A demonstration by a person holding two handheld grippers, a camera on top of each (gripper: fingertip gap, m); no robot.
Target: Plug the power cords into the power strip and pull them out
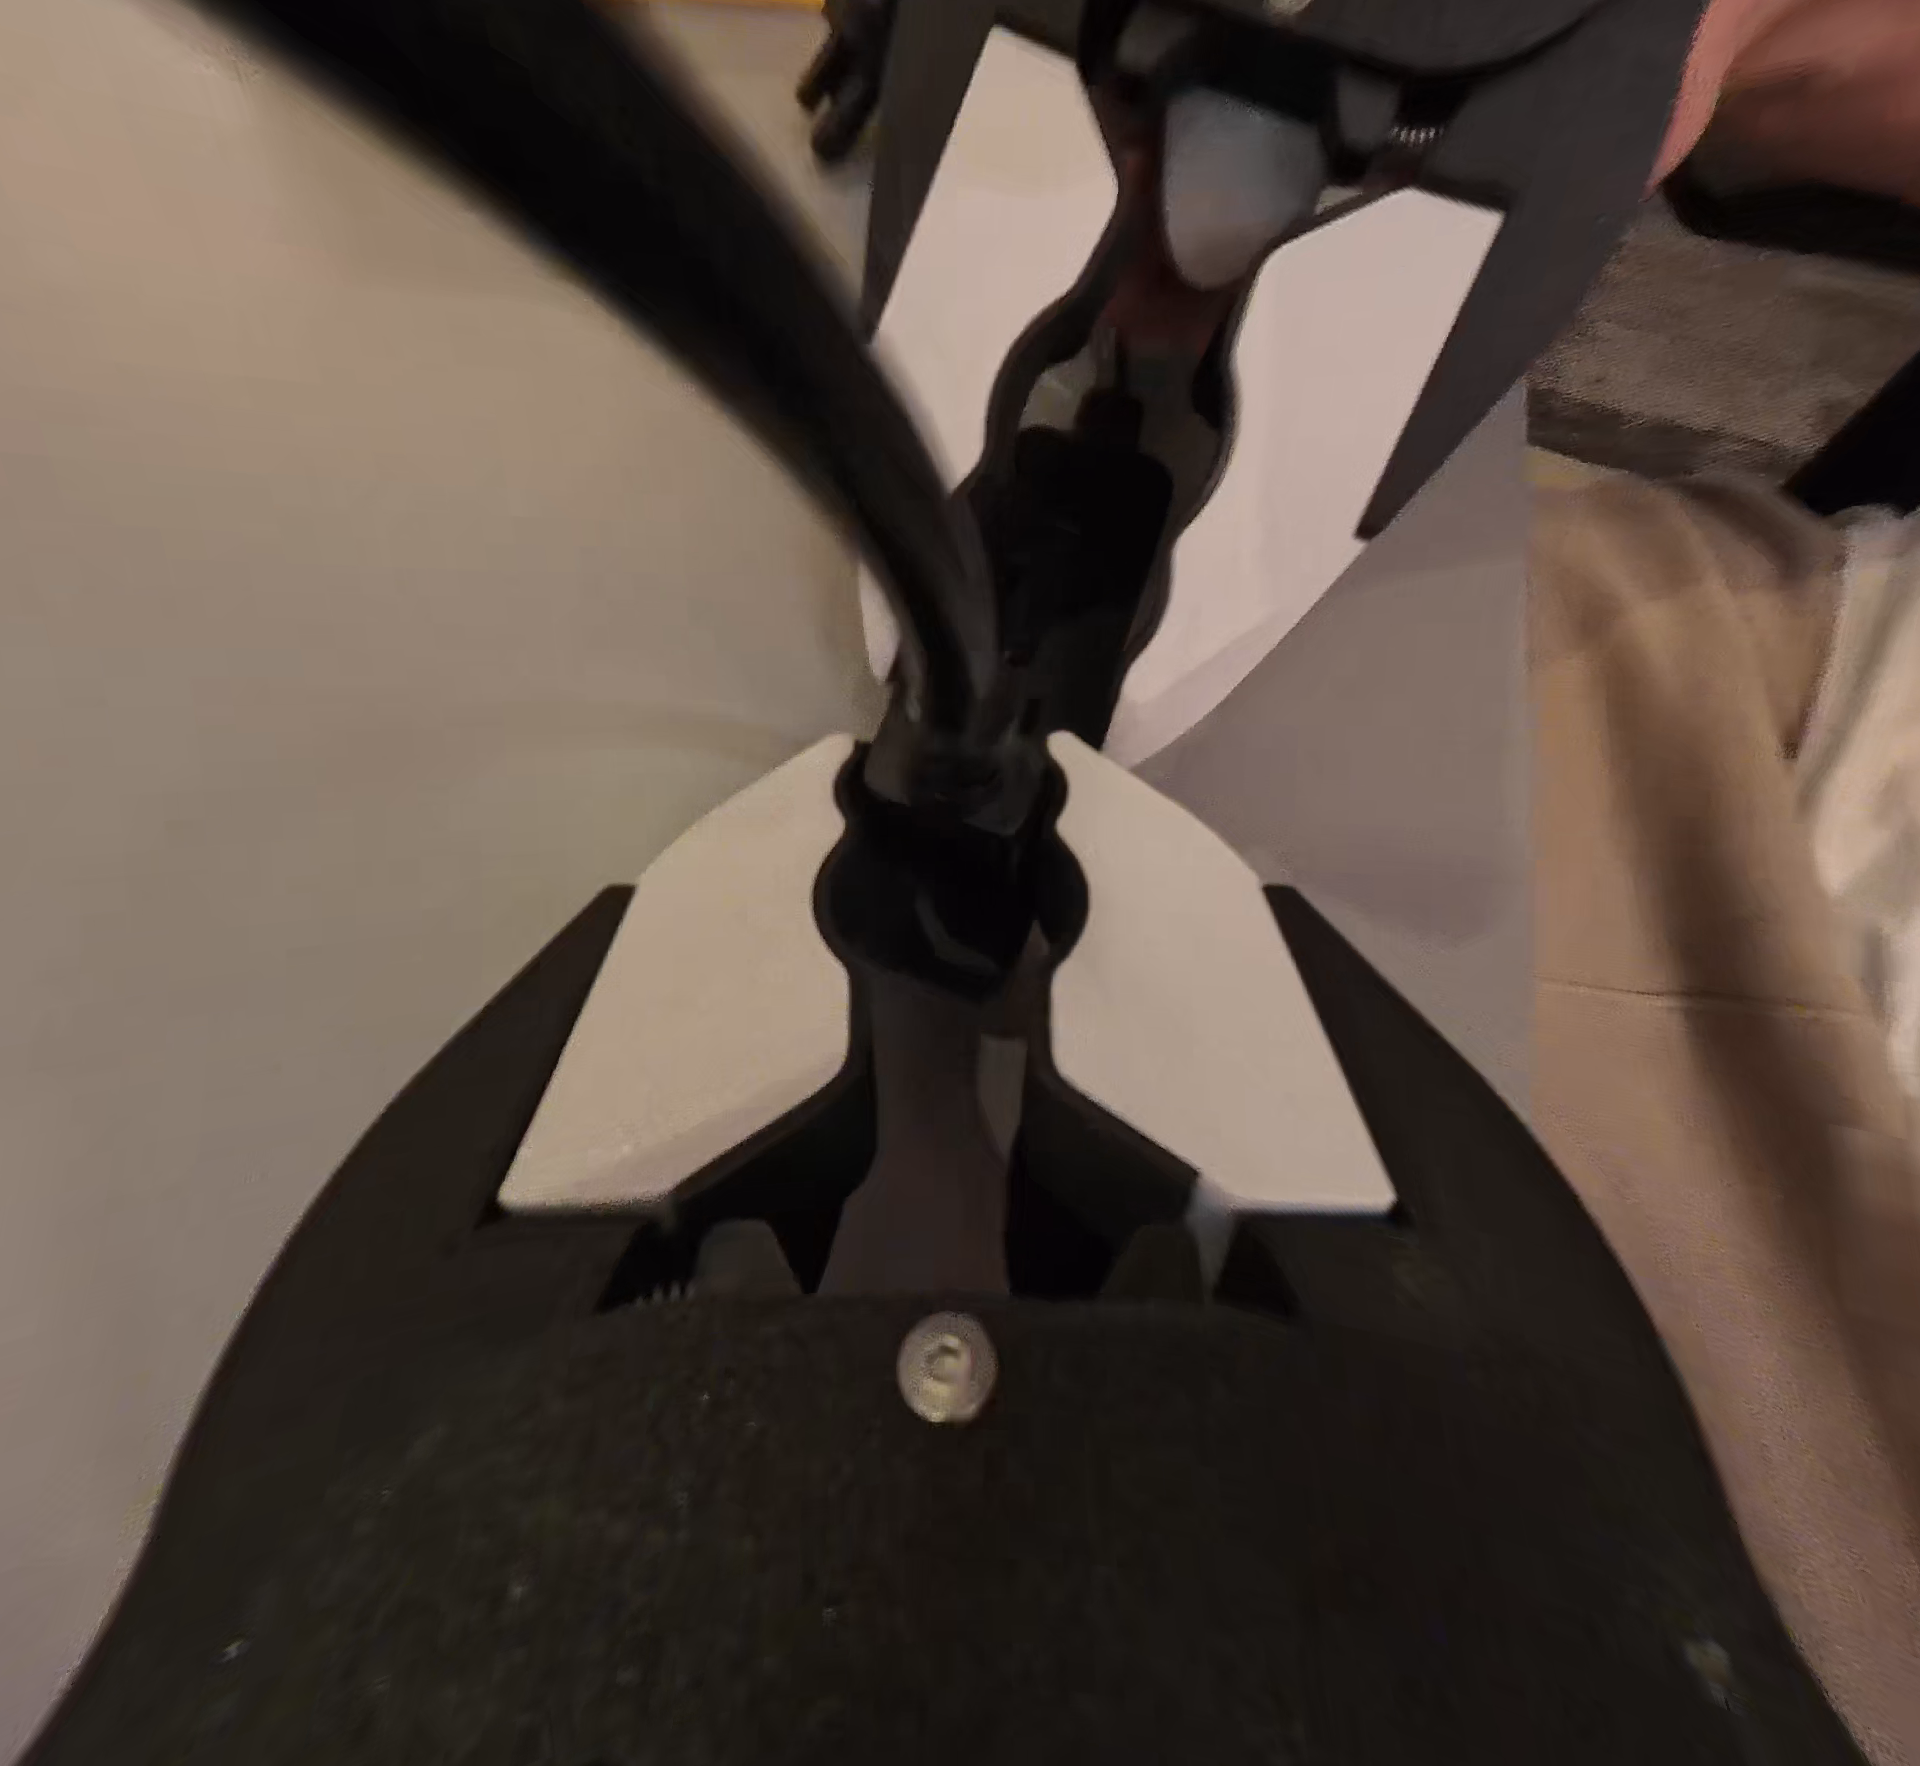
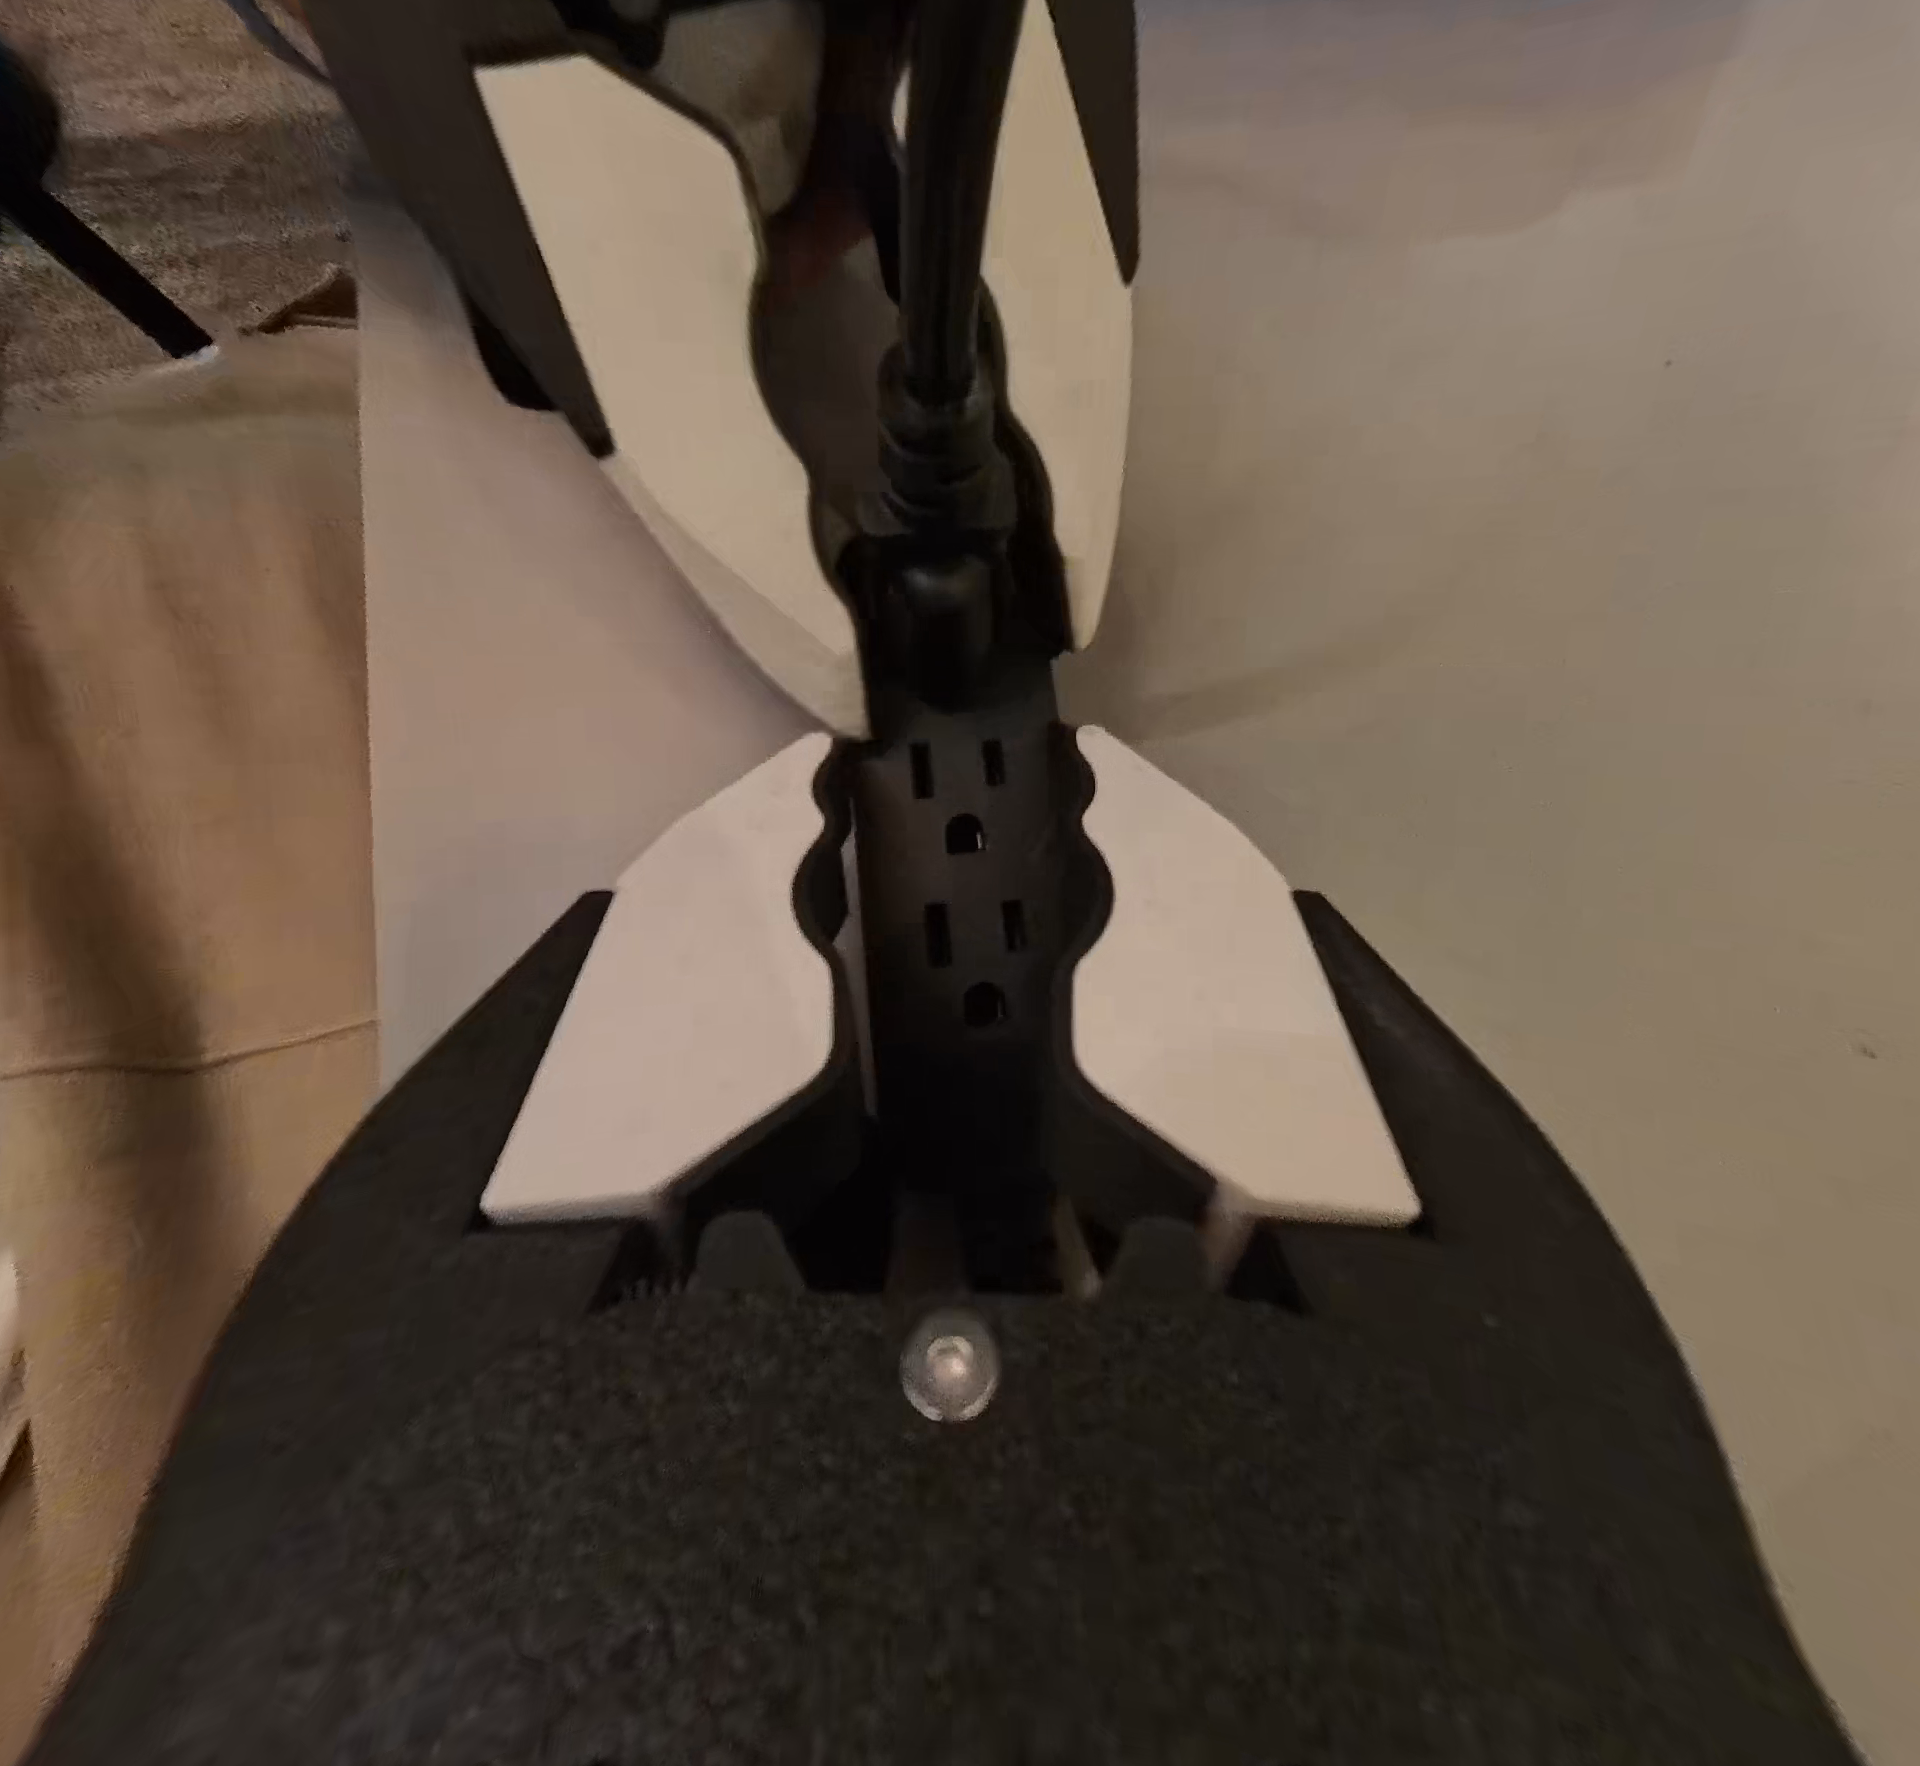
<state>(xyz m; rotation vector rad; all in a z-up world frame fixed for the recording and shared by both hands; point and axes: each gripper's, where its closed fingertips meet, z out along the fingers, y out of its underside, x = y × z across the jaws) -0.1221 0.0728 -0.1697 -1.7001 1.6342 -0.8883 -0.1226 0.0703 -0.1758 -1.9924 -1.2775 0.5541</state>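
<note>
The main risk, as I judge it, is a skewed plug: the left gripper [image 1: 951,843] and the right gripper [image 2: 961,895] meet nose to nose, so any twist of one against the other could bend the blades or pry the plug [image 2: 940,594] sideways in its socket. A second risk is the black cord [image 1: 582,282], which sweeps stiffly across the left of the left wrist view and could drag on the plug.

Going left to right: the left gripper's white fingers [image 1: 727,968] are clenched almost together on the black plug body, cord rising from it. Opposite, the right gripper's fingers [image 2: 1195,968] are closed onto the sides of the black power strip [image 2: 966,916], lifted off the pale table [image 2: 1558,573] (two empty outlets face the camera). The plug sits at the strip's far end; whether it is fully seated I cannot tell.
</note>
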